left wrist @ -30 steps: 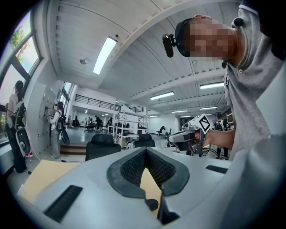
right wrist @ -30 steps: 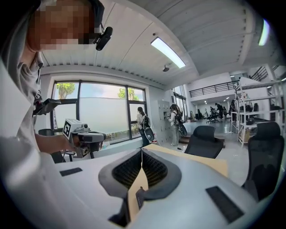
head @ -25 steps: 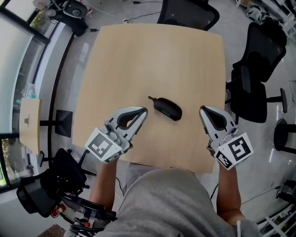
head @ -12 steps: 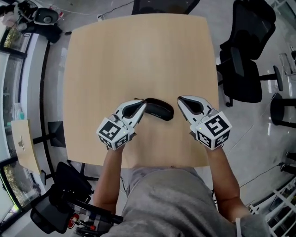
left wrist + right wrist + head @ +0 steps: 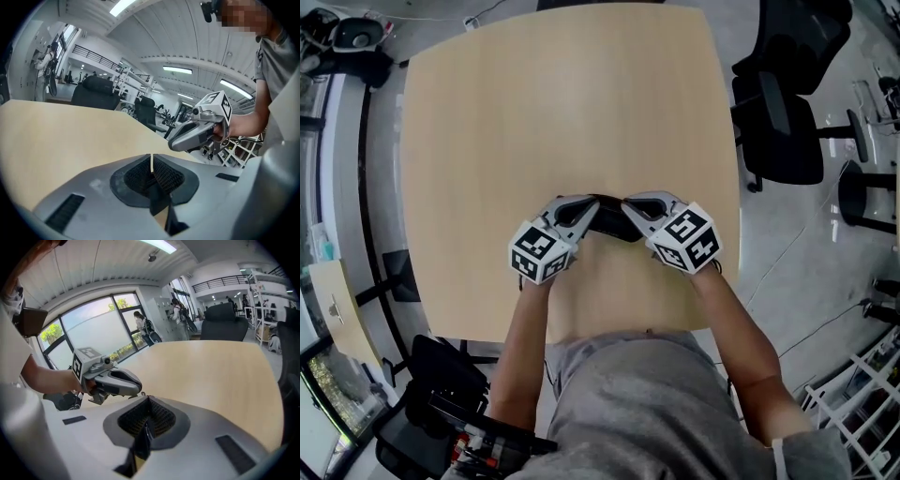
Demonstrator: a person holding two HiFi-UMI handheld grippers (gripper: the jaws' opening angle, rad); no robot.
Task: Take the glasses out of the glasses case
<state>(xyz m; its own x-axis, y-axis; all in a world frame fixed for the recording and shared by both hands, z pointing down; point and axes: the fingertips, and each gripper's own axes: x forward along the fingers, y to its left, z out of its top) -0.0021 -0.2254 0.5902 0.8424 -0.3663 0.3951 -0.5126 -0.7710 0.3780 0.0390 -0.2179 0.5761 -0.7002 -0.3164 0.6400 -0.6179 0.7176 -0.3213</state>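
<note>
Within 1 second the left tongs (image 5: 589, 204) and right tongs (image 5: 630, 204) have been brought in from either side of the case (image 5: 609, 223), and their tips are now set against its 2 ends. In each gripper view the jaws are seen pressed together with only a thin slit between them and nothing held. The case itself is hidden below them in those views. It is seen from the head view as a dark shape lying between the 2 sets of tongs, towards the near edge of the worktop (image 5: 553, 112). No glasses are seen, so the case is judged not yet opened and the task barely begun. With both jaws closed, a push or a prying of the case is thought more likely than a grasp. The worktop is pale wood and carries nothing else. Around it are a grey floor (image 5: 787, 244), black office chairs (image 5: 783, 131), tall windows (image 5: 93, 329) and strip lights (image 5: 178, 70) overhead
</note>
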